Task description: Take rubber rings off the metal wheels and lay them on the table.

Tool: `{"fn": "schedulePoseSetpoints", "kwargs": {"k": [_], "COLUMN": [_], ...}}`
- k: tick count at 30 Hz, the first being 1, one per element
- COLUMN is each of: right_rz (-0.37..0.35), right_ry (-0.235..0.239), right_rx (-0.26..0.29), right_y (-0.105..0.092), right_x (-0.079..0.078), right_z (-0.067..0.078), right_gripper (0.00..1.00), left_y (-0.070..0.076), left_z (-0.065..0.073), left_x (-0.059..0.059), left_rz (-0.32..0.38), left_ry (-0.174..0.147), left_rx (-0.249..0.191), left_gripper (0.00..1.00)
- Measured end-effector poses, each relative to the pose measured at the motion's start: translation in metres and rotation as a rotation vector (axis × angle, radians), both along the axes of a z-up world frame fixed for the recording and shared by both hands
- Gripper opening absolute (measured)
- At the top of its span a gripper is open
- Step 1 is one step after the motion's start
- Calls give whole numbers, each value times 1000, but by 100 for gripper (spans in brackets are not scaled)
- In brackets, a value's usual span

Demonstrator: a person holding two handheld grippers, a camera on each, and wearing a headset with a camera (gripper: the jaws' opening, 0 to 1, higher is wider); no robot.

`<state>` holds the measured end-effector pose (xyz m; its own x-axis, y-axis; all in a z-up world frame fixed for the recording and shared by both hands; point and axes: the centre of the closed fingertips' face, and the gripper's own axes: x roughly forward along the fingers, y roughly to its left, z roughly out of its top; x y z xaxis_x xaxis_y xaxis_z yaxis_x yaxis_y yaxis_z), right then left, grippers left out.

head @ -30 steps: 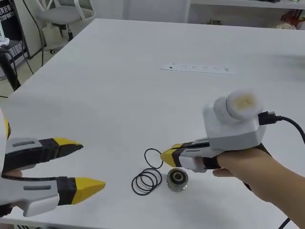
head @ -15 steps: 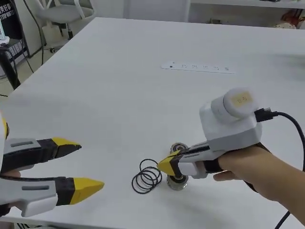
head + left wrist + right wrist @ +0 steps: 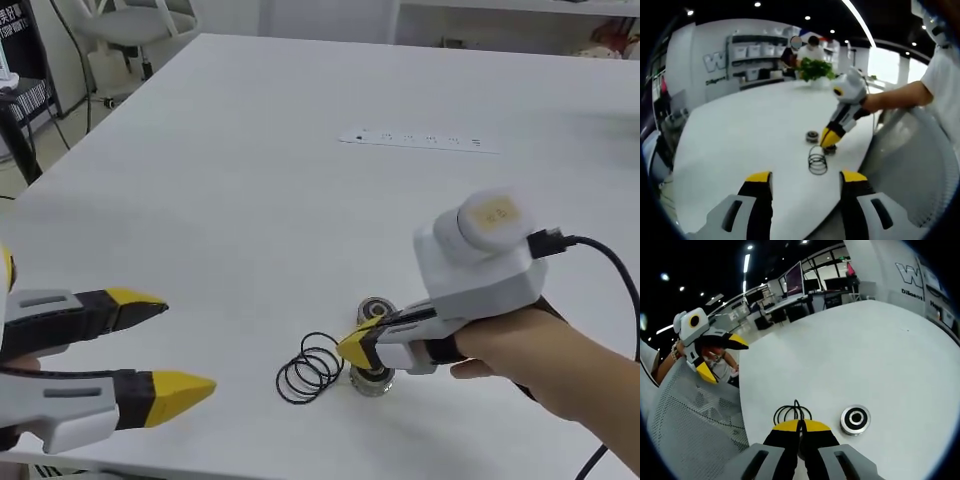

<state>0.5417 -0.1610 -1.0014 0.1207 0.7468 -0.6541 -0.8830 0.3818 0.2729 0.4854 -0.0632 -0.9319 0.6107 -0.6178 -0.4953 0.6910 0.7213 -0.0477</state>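
While your right tool (image 3: 352,347) sat low in the middle of the head view, its yellow tips had dropped from where they were a second earlier and now lay over the top of the near wheel (image 3: 372,382), hiding that wheel's upper face. Its jaws were pressed together. In the right gripper view only a thin dark slit showed between them, and I could not tell whether a ring was pinched there.

A far wheel (image 3: 374,306), hidden a second ago, had come into sight just above the tool. In the right gripper view it lay flat to the right of the jaws and apart from them. The rubber rings (image 3: 308,372) lay loose on the table (image 3: 250,180) just left of the near wheel. The single ring that had lain apart at the upper edge of the group now overlapped the others.

Your left tool (image 3: 189,345) had stayed at the lower left of the frame, released, with its jaws wide apart and nothing between them, well apart from the rings. In the left gripper view the rings lay straight ahead between its jaws, with the right tool beyond them.

Your hand (image 3: 520,350) gripped the right tool at the lower right, and a black cable (image 3: 610,272) ran off from it toward the right edge. A white power strip (image 3: 415,142) lay flat on the table in the upper middle, far from the work. An office chair (image 3: 125,28) stood past the table's corner at the upper left.
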Motion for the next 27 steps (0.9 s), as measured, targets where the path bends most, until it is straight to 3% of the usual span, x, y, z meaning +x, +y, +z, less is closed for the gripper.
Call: {"fn": "schedulePoseSetpoints", "kwargs": {"k": [11,27], "right_rz": [-14,-26], "right_ry": [-44,-55], "right_rx": [-36,-50], "right_y": [-5,-9], "right_x": [8,11], "right_z": [-5,-6], "right_gripper": [6,8], "left_y": [0,1], "left_z": [0,-3], "left_x": [1,-1], "left_rz": [0,3], "left_ry": [1,5], "left_rx": [0,-1], "left_gripper": [55,55]}}
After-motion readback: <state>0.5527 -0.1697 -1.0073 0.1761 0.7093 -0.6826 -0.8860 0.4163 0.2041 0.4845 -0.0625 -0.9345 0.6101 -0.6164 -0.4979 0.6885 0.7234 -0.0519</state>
